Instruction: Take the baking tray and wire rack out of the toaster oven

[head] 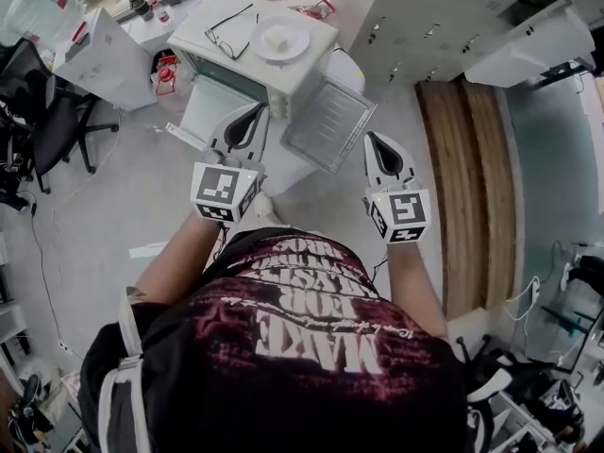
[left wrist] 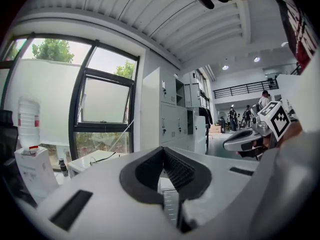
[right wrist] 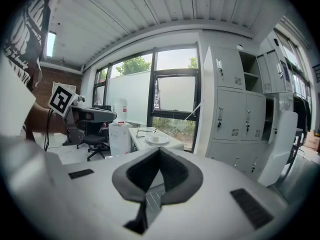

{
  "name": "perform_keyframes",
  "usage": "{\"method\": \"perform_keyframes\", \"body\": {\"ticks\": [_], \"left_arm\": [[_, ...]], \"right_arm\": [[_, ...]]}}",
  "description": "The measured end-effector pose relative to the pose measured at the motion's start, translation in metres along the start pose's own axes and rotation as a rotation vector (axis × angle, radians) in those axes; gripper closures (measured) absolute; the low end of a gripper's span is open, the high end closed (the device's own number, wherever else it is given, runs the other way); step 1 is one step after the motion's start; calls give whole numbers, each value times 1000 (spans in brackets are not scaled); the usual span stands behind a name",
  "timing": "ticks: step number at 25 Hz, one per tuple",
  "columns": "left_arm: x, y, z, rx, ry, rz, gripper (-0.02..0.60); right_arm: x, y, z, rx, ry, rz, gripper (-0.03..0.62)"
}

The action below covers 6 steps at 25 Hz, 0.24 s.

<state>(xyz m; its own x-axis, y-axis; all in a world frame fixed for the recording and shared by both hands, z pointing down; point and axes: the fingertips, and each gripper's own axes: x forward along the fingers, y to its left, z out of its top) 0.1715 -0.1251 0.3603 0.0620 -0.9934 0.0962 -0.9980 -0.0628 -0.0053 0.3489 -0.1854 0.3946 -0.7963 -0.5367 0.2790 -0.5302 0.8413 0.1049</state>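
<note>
Both forearms reach forward from the body, each hand hidden behind a marker cube point(head: 225, 192). The left tongs point(head: 253, 119) and the right tongs point(head: 377, 144) are held side by side and well apart, pointing ahead and only slightly downward. In their own views, each pair of tongs has its ribbed pads pressed together at the tips, with nothing gripped between them. Between the two tongs and a little ahead lies a grey rimmed tray point(head: 330, 121) with a ribbed face. It sits lower than the tongs and tilts to one side. Its near right edge is close to the right tongs, and neither pair touches it. Part of it shows through the gap under each pair's closed tips. I cannot tell whether a wire rack lies in it or what carries it. Just beyond the left tongs stands a white surface point(head: 311, 59) holding a plate point(head: 281, 38) with a small pale block, and a pair of glasses point(head: 229, 34) left of the plate. Far left of the left tongs are a black office chair point(head: 57, 121) and a water jug point(head: 42, 8) on a white box. Ahead and right of the right tongs runs a bank of grey lockers point(head: 425, 26), with a strip of wooden flooring point(head: 462, 187) beside the grey floor point(head: 123, 196). Large windows point(right wrist: 175, 94) close the room beyond the surface.
</note>
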Motion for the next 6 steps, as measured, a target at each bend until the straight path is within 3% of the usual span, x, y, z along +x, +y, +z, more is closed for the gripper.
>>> {"method": "perform_keyframes", "body": {"ticks": [6], "left_arm": [[-25,-34,6,29,10,41,575]], "right_arm": [[-28,1,-8,-11,-16,58,591]]}}
